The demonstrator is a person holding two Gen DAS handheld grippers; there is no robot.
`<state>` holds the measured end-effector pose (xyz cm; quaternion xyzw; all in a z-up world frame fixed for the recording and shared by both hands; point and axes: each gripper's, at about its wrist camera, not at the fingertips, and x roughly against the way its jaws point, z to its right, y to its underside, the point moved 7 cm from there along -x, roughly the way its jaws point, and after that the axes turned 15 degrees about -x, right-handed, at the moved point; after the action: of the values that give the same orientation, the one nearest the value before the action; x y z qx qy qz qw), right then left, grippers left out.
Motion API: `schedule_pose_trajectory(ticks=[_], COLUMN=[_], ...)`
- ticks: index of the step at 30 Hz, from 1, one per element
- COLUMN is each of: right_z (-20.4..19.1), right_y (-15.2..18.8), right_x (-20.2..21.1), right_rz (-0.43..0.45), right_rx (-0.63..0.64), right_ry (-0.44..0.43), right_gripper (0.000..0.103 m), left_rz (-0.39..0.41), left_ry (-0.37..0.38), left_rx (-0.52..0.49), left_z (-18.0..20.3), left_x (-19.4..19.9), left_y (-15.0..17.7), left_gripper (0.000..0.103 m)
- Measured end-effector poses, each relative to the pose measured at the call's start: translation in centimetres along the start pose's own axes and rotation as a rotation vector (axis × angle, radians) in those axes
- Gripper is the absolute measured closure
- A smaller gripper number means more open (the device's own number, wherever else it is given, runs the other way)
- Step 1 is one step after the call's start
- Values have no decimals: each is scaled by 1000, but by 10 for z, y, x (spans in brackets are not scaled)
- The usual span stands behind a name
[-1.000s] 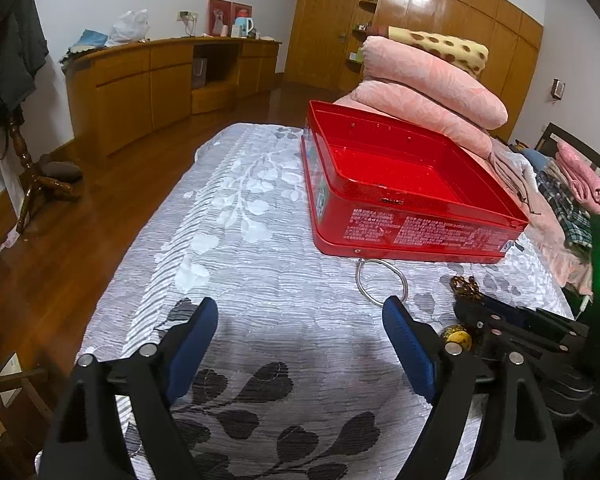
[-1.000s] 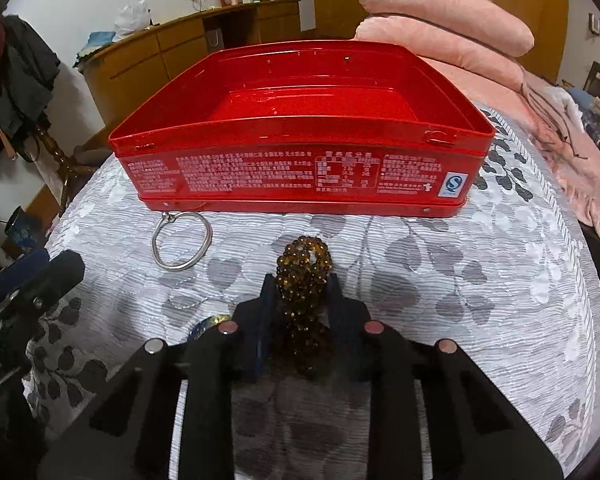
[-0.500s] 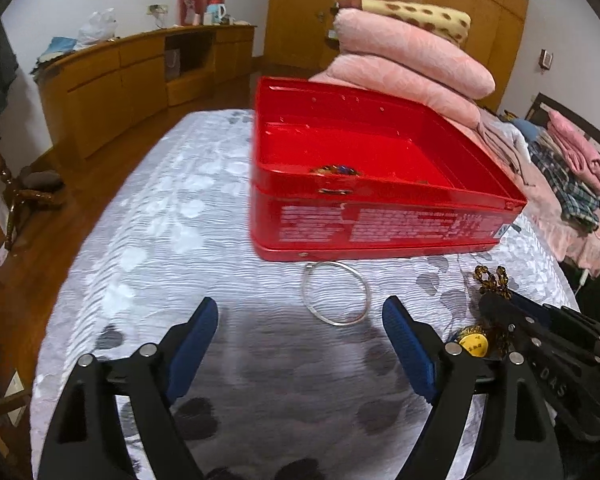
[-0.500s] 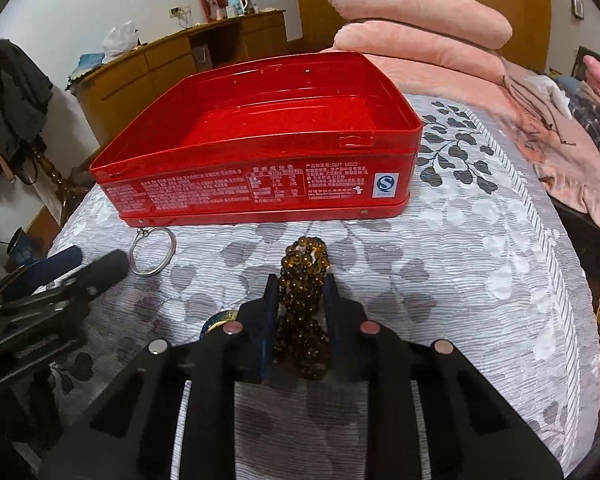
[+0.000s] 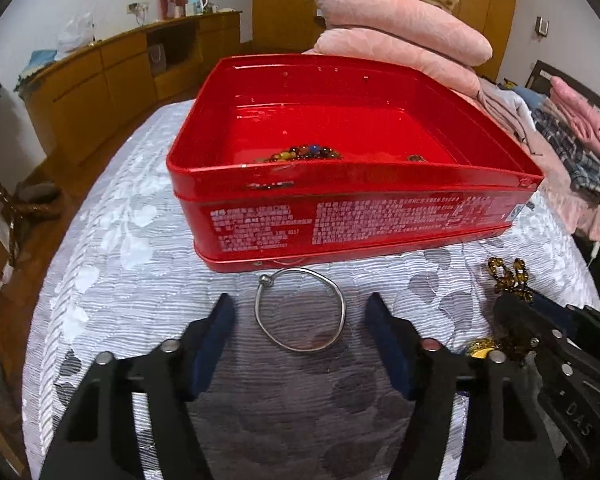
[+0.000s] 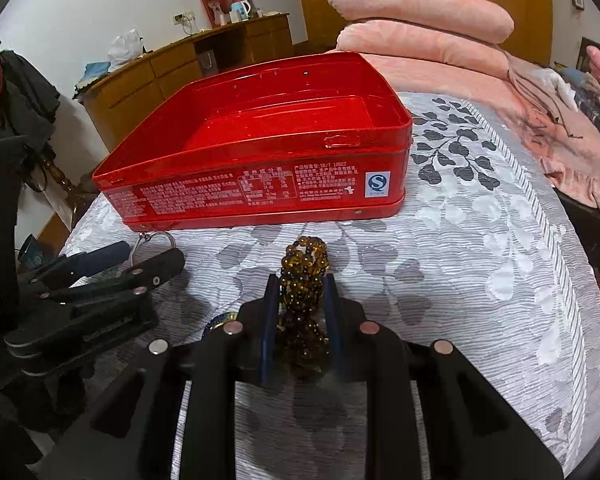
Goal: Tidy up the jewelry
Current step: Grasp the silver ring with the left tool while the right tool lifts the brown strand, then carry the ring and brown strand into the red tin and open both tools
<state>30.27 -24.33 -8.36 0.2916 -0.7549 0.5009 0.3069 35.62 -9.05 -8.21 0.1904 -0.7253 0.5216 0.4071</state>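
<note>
Bed w/ grey leaf-print cover. Red tin on it, open, a few beads inside, prob. bracelets. Left tongs closing, pads either side of silver bangle lying flat just in front of tin, not touching it. Right tongs nearly shut, clamped on amber bead bracelet, clear of tin.
</note>
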Motion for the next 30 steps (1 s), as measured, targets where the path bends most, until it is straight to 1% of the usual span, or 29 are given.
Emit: schedule_pose_trajectory(ticks=[1,2,5,9,17,22,30], right_z=[0,0,0,0,-4,-11,-26], right_y=[0,0,0,1,1,3,0], right_x=[0,0,0,0,6,20,51], right_rz=[0,1,1,-4,10,24,61], right_rx=[-1,-2,-6,-8,6,15,38], right_ry=[-1,-3,-6,-6,-15,-42,-104], right_gripper=[82,82,82,82,83,83,85], left_rz=[2,4,9,35,84,104,168], left_ry=[-5,-8,-12,4,8,20,22], left_rx=[-7,-11,-11,1,-1,11,19], left_z=[1,3,3,5,-1,-3,-9], left_x=[1,1,2,9,36,48,76], left_y=[-1,-2,-2,-2,11,14,9], left_gripper=[52,57,57,57,57,57,57])
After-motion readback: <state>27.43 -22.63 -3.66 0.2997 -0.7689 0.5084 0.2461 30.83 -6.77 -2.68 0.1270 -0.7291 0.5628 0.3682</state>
